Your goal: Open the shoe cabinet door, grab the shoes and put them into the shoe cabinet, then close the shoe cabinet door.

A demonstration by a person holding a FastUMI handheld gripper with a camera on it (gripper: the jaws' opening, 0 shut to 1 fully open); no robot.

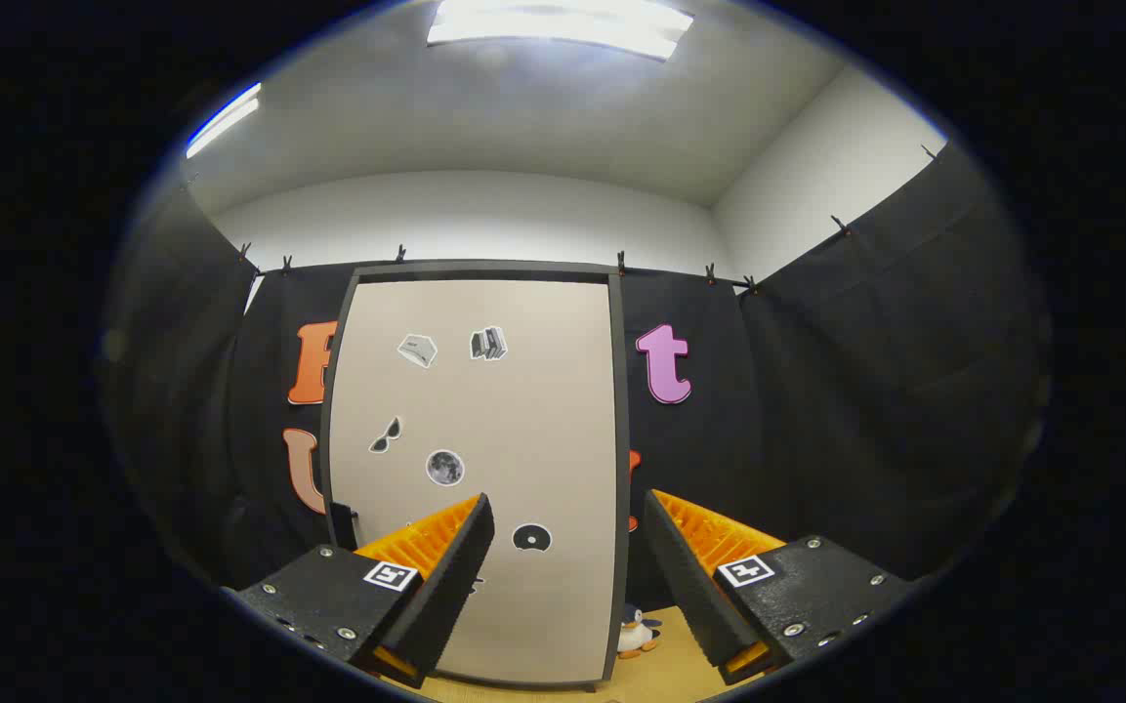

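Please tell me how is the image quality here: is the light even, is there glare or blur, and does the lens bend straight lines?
Gripper view: the ceiling light panel is blown out to white glare, while the tall beige cabinet door with a dark frame is evenly lit and sharp, its stickers crisp. The fisheye lens bows the door's edges. The open gripper is in focus, fingers apart, holding nothing; the small penguin toy is slightly soft.

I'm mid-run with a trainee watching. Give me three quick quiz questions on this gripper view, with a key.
1. True or false: the shoe cabinet door is shut.
2. The gripper fingers are: A) clamped on a shoe, B) spread apart with nothing between them, C) pressed on the door's edge.
3. What small toy stands on the floor by the door's lower right corner?

Key: 1 true. 2 B. 3 the penguin toy.
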